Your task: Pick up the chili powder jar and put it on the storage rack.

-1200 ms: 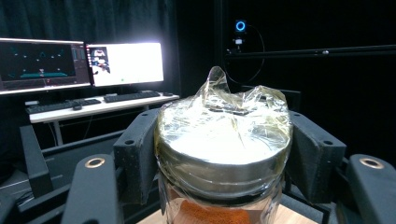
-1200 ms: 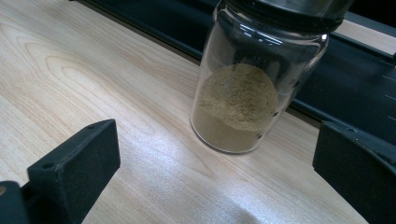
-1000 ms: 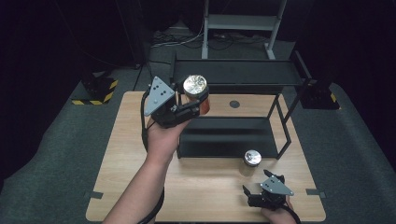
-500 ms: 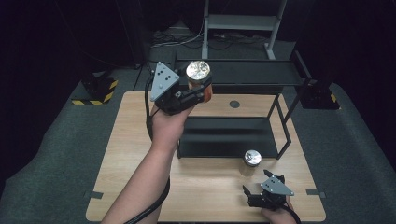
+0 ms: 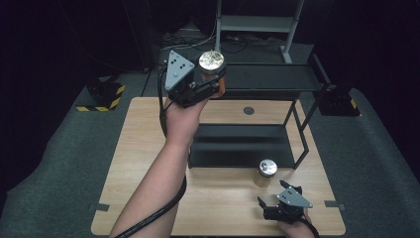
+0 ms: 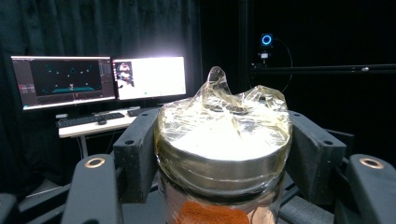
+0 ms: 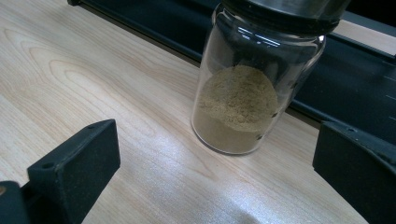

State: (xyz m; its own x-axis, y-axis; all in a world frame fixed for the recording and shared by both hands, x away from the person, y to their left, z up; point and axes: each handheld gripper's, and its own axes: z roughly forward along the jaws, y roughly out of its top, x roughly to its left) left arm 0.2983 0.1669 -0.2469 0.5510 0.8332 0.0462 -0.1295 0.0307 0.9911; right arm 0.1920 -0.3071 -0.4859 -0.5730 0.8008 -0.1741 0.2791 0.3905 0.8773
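Gripping a foil-capped jar (image 5: 212, 69), left tongs (image 5: 208, 85); right tongs (image 5: 270, 208) apart on wooden table (image 5: 138, 148), dark room.

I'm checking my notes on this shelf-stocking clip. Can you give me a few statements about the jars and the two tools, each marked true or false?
1. The left tool is shut on the orange-filled jar. True.
2. That jar stands on the wooden table. False: it is held up in the air beside the black shelf rack.
3. The right tool grips the tan-powder jar. False: its jaws are open and the jar stands apart in front of them.
4. The tan-powder jar stands upright on the table. True.
5. The held jar's metal lid is bare. False: clear wrap covers it.
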